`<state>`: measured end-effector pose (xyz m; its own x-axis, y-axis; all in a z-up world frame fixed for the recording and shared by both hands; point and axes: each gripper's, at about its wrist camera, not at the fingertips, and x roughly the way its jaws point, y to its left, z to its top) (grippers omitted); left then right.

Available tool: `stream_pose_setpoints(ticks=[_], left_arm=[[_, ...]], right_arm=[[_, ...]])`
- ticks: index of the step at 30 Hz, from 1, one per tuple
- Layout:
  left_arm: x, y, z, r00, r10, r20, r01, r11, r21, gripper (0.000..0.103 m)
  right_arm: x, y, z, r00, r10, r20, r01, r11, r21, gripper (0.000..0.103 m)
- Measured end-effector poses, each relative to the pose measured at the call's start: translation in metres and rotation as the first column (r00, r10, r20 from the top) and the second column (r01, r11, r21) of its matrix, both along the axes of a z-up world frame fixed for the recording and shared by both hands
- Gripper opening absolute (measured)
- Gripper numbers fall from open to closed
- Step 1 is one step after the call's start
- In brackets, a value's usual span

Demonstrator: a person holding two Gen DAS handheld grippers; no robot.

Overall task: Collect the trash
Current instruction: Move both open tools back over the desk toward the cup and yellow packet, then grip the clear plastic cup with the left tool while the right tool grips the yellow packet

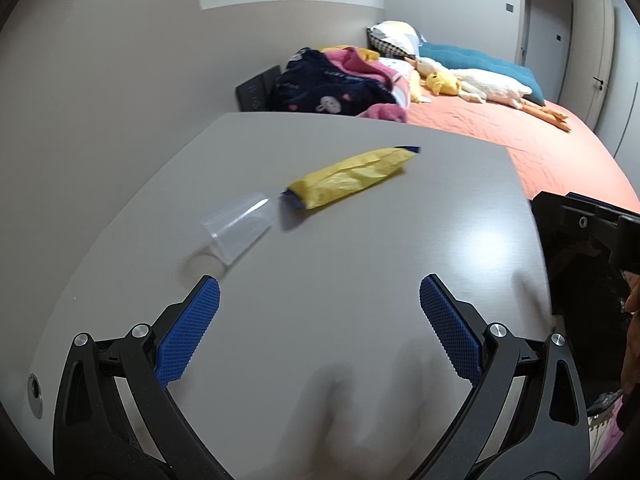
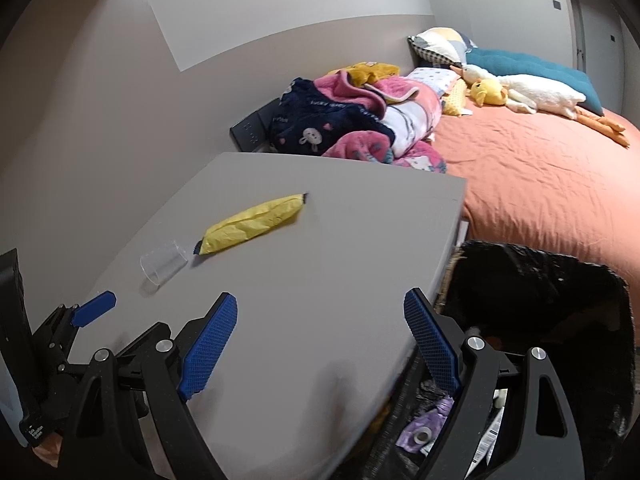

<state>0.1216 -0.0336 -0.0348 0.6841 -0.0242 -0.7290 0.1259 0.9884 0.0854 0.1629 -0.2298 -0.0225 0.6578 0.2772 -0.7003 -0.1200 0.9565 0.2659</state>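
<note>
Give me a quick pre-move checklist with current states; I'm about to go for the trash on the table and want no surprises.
1. Left gripper open and empty: ok.
2. Right gripper open and empty: ok.
3. Yellow wrapper lying free on the table, nothing on top: ok.
4. Clear plastic cup on its side beside the wrapper, reachable: ok; whether they touch: cannot tell.
5. Black trash bag open beside the table's edge: ok.
6. Room left in the bag: cannot tell.

Yellow snack wrapper (image 1: 352, 176) with dark blue ends, clear plastic cup (image 1: 238, 230), grey surface (image 1: 360, 260), orange bedsheet (image 2: 540, 184) (blue textured gripper pads (image 1: 188, 340)).
</note>
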Motion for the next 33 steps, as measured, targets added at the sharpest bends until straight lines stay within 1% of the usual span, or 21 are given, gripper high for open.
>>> stream_pose_setpoints(ticks=[15, 21, 25, 27, 30, 32, 33], left_arm=[[0.028, 0.047, -0.014, 0.998, 0.056, -0.01, -0.056, 0.998, -0.007, 0.097], [0.042, 0.054, -0.021, 0.999, 0.049, -0.009, -0.049, 0.999, 0.002, 0.097], [0.049, 0.054, -0.021, 1.0, 0.022, 0.001, -0.022, 0.999, 0.026, 0.096], [0.053, 0.055, -0.021, 1.0, 0.011, 0.004, -0.011, 1.0, 0.027, 0.096], [0.06, 0.055, -0.022, 1.0, -0.005, 0.002, 0.005, 0.999, 0.032, 0.089], [0.063, 0.054, -0.023, 1.0, -0.02, -0.004, 0.02, 0.999, 0.035, 0.081], [0.066, 0.054, -0.024, 1.0, -0.028, -0.009, 0.028, 0.999, 0.034, 0.08]], right_arm=[[0.044, 0.043, -0.017, 0.998, 0.035, -0.044, -0.035, 0.999, 0.014, 0.086], [0.067, 0.052, -0.025, 0.997, 0.027, -0.07, -0.024, 0.999, 0.049, 0.086], [0.08, 0.055, -0.03, 0.996, 0.015, -0.087, -0.009, 0.998, 0.065, 0.086], [0.085, 0.057, -0.032, 0.996, 0.011, -0.088, -0.005, 0.998, 0.065, 0.086], [0.091, 0.06, -0.035, 0.996, 0.006, -0.093, 0.0, 0.998, 0.065, 0.086], [0.096, 0.061, -0.037, 0.995, 0.002, -0.099, 0.005, 0.998, 0.068, 0.086], [0.098, 0.062, -0.038, 0.995, 0.001, -0.1, 0.006, 0.998, 0.069, 0.086]])
